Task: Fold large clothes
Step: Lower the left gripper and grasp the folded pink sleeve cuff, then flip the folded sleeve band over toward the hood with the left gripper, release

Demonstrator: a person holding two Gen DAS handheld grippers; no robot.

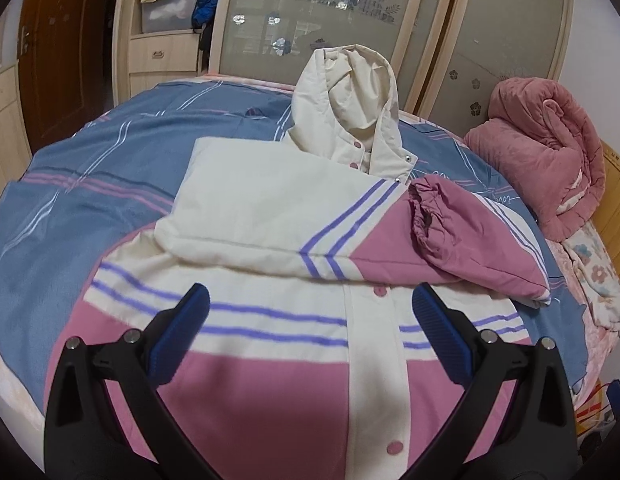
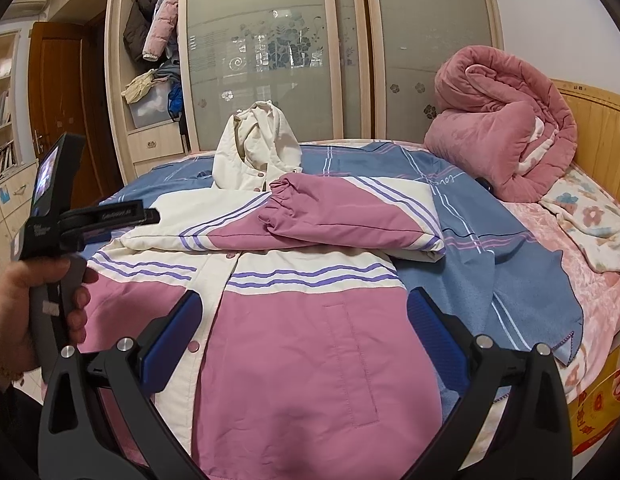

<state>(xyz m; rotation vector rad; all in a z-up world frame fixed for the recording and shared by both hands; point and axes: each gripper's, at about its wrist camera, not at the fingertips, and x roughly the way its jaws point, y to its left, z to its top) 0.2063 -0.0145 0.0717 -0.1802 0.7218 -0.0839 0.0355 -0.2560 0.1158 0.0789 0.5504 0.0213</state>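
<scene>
A pink and cream hooded jacket (image 1: 270,344) with purple stripes lies front up on the bed. It also shows in the right wrist view (image 2: 310,340). Both sleeves are folded across its chest, the pink cuff (image 1: 426,216) on top; the same cuff (image 2: 278,200) shows in the right wrist view. The cream hood (image 1: 350,108) stands up at the far end. My left gripper (image 1: 310,320) is open and empty above the jacket's lower front. My right gripper (image 2: 304,320) is open and empty above the jacket's lower right panel. The left gripper's body (image 2: 98,218) shows at the left, held by a hand.
A blue striped blanket (image 1: 90,200) covers the bed under the jacket. A rolled pink quilt (image 2: 502,128) sits at the far right by the wooden headboard (image 2: 598,128). A wardrobe with glass sliding doors (image 2: 270,48) stands behind the bed, with open shelves of clothes on the left.
</scene>
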